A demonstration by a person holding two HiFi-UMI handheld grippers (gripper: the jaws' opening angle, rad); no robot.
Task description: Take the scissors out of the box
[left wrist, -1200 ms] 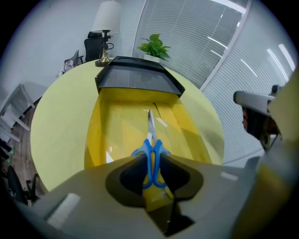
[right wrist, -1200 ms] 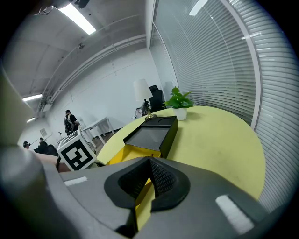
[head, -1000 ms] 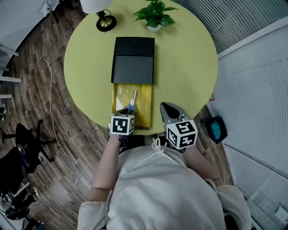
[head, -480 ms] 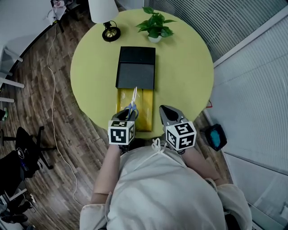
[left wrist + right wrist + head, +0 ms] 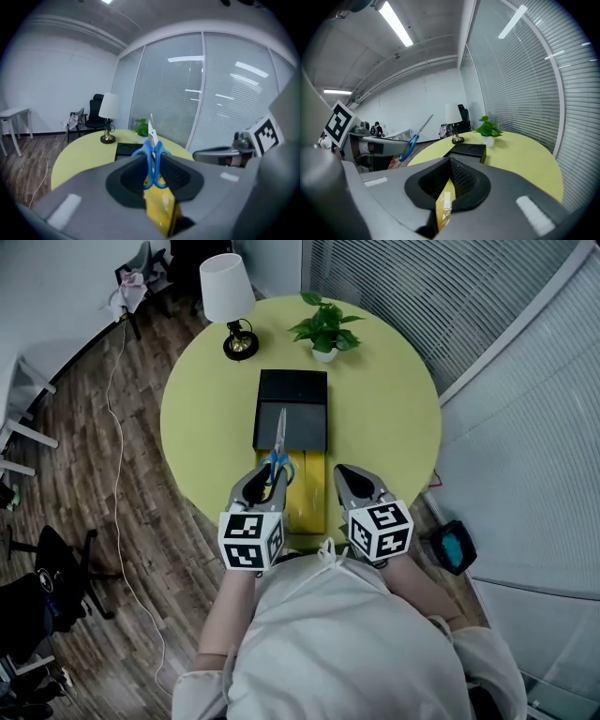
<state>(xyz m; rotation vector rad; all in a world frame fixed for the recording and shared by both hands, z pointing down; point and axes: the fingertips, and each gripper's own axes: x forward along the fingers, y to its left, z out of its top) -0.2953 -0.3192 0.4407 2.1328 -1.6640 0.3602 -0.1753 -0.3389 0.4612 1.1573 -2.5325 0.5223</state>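
Note:
The scissors [image 5: 278, 448] have blue handles and long steel blades that point away from me, over the black box [image 5: 292, 392]. My left gripper [image 5: 268, 474] is shut on the blue handles and holds them in the air above the box's pulled-out yellow tray [image 5: 309, 491]. In the left gripper view the scissors [image 5: 152, 157] stand upright between the pads. My right gripper [image 5: 355, 474] hovers just right of the tray, jaws together, holding nothing. From the right gripper view the scissors [image 5: 415, 138] show at the left.
The round yellow-green table [image 5: 394, 427] carries a lamp [image 5: 225, 296] with a white shade and a potted plant [image 5: 323, 329] at its far side. Wooden floor, a cable and an office chair [image 5: 42, 577] lie left. A blue-faced object [image 5: 453, 545] sits on the floor at right.
The left gripper has risen with the scissors, lifting them off the yellow tray; the blades now point over the black box. The right gripper has also risen a little.

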